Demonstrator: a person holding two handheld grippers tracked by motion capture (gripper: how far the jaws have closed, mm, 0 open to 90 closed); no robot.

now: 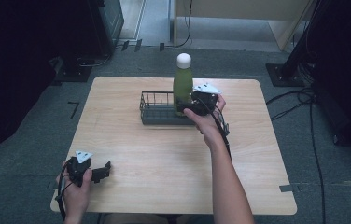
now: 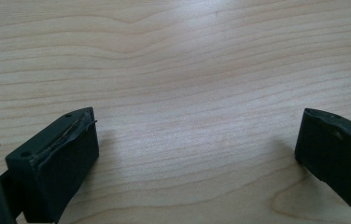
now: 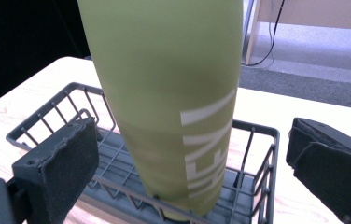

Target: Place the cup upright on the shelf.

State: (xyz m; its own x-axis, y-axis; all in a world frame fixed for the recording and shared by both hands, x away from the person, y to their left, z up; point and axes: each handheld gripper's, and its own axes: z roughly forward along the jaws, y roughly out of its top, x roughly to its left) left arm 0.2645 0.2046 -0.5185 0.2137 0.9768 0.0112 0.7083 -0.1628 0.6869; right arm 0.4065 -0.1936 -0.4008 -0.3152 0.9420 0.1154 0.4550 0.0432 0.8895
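A tall green bottle (image 1: 183, 86) with a white cap stands upright in the right end of a dark wire basket (image 1: 157, 109) at the table's far middle. My right gripper (image 1: 188, 106) is open at the bottle's lower body. In the right gripper view the bottle (image 3: 164, 93), with white lettering, stands between the spread jaws of the right gripper (image 3: 192, 158) with a gap on each side, inside the basket (image 3: 47, 116). My left gripper (image 1: 102, 171) is open low over the front left of the table; the left gripper (image 2: 197, 149) has bare wood between its jaws.
The light wooden table (image 1: 164, 158) has free surface between the basket and the front edge. Black cables (image 1: 304, 100) and a dark stand base (image 1: 283, 74) lie on the grey floor to the right. Dark equipment (image 1: 103, 23) stands at the back left.
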